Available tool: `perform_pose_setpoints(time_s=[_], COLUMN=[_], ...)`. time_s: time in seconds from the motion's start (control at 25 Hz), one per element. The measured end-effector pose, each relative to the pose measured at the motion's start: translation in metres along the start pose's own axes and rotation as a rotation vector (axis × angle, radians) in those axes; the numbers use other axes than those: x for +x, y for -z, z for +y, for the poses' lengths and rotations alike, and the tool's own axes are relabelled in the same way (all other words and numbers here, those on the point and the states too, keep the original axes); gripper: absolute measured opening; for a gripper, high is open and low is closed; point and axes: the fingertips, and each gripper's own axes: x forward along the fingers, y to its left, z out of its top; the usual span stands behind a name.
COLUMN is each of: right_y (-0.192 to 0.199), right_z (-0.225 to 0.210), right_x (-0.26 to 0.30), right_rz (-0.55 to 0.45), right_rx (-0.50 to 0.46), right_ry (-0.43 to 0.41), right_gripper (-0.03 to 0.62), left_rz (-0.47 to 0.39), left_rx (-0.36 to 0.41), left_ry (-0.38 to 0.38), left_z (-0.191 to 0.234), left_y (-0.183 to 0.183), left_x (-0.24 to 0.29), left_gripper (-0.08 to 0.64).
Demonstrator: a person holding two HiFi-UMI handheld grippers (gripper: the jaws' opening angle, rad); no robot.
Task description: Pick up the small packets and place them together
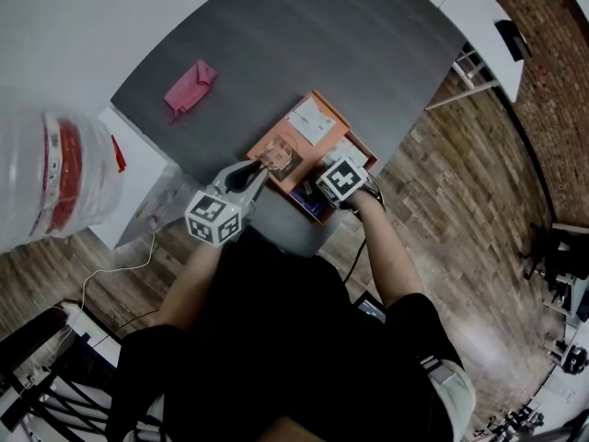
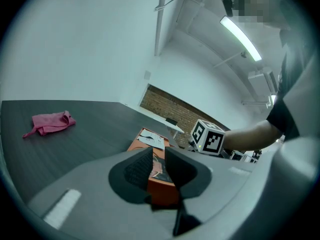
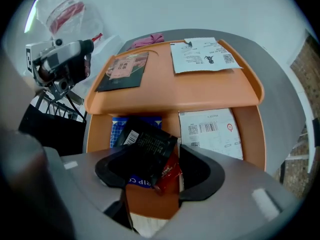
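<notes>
An orange two-level tray (image 3: pixel 165 91) sits at the near edge of the dark table (image 1: pixel 322 53). On its upper level lie a white packet (image 3: pixel 202 56) and a dark packet with a pink label (image 3: pixel 125 69). The lower level holds a blue packet (image 3: pixel 120 124) and a white barcoded packet (image 3: pixel 210 129). My right gripper (image 3: pixel 152 155) hangs over the lower level, open. A black packet (image 3: pixel 147 146) lies tilted between its jaws, over a red packet (image 3: pixel 171 171). My left gripper (image 2: pixel 157 156) points at the tray's left end, its jaws a narrow gap apart and empty.
A pink cloth (image 1: pixel 189 87) lies on the table at the far left. A clear plastic bag with red print (image 1: pixel 55 173) stands on a white cabinet (image 1: pixel 138 205) left of the table. Wooden floor (image 1: pixel 460 182) lies to the right.
</notes>
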Motion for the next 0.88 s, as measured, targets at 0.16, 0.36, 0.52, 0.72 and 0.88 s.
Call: perform_pose_setpoints(time_s=[0.16, 0.36, 0.52, 0.72, 0.88], right_y=[0.019, 0.011, 0.015, 0.005, 0.013], right_z=[-0.003, -0.002, -0.002, -0.001, 0.009], right_x=[0.005, 0.007, 0.005, -0.002, -0.007], right_rz=[0.136, 0.091, 0.084, -0.015, -0.066], right_rx=[-0.010, -0.045, -0.054, -0.079, -0.032], right_ry=[0.056, 0.081, 0.093, 0.085, 0.020], right_gripper=[0.265, 0.243, 0.190, 0.048, 0.005], left_rz=[0.007, 0.018, 0.028, 0.041, 0.052], left_rx=[-0.008, -0.010, -0.006, 0.003, 0.012], left_ry=[0.005, 0.020, 0.032, 0.036, 0.045], left_z=[0.004, 0.005, 0.005, 0.005, 0.004], left_y=[0.001, 0.003, 0.002, 0.002, 0.002], left_x=[0.000, 0.003, 0.005, 0.007, 0.008], left_gripper=[0.074, 0.074, 0.074, 0.074, 0.074])
